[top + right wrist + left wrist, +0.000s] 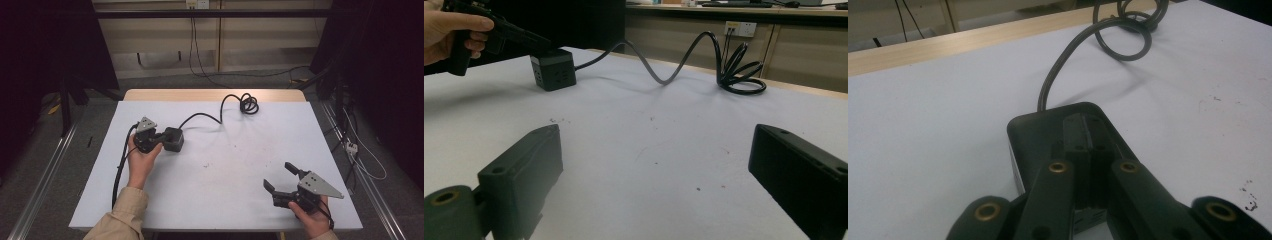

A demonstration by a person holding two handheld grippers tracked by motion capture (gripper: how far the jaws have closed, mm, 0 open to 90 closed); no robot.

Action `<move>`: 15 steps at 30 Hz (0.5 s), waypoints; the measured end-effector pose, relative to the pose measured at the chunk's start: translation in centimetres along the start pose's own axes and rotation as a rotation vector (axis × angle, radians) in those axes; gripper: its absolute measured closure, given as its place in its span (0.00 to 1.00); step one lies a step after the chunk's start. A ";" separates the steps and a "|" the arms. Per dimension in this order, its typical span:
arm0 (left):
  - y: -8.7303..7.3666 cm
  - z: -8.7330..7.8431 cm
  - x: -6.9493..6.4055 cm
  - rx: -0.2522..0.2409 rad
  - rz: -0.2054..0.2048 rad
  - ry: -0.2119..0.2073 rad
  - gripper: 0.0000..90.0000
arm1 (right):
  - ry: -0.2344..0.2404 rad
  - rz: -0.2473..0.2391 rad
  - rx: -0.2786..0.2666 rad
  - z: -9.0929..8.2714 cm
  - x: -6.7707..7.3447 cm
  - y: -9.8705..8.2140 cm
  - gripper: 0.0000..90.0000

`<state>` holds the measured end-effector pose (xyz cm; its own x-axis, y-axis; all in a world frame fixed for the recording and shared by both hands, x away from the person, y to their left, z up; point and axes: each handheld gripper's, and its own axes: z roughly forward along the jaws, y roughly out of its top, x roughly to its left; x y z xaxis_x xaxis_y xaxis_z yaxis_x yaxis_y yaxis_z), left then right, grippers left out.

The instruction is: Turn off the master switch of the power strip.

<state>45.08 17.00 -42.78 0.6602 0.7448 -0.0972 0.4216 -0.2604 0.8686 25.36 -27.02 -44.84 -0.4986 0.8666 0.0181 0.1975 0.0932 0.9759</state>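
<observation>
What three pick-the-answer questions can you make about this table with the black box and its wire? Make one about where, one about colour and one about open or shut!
1. Where does the coiled end of the cable lie?
A. near the far edge of the table
B. beside the right gripper
C. on the floor

2. What colour is the power cube?
A. white
B. black
C. red

3. How do the jaws of the right gripper stand?
A. closed on the cable
B. pressed flat together
C. wide open with nothing between them

Answers:
1. A, the loops sit by the table's far wooden edge in the high view.
2. B, its body and cable look black in every view.
3. C, the right gripper view shows bare table between its two jaws.
</observation>
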 end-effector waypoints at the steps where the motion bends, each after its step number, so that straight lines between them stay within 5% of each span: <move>1: 0.0 0.0 0.0 0.003 0.004 0.001 1.00 | 0.000 0.000 0.000 0.0 0.0 0.0 0.07; 15: -0.1 0.1 -0.2 0.003 0.007 0.014 1.00 | 0.001 -0.001 0.001 0.0 0.1 0.0 0.07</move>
<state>44.95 16.85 -42.86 0.6543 0.7515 -0.0846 0.4192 -0.2673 0.8676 25.28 -26.98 -44.81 -0.4994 0.8662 0.0169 0.1977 0.0950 0.9756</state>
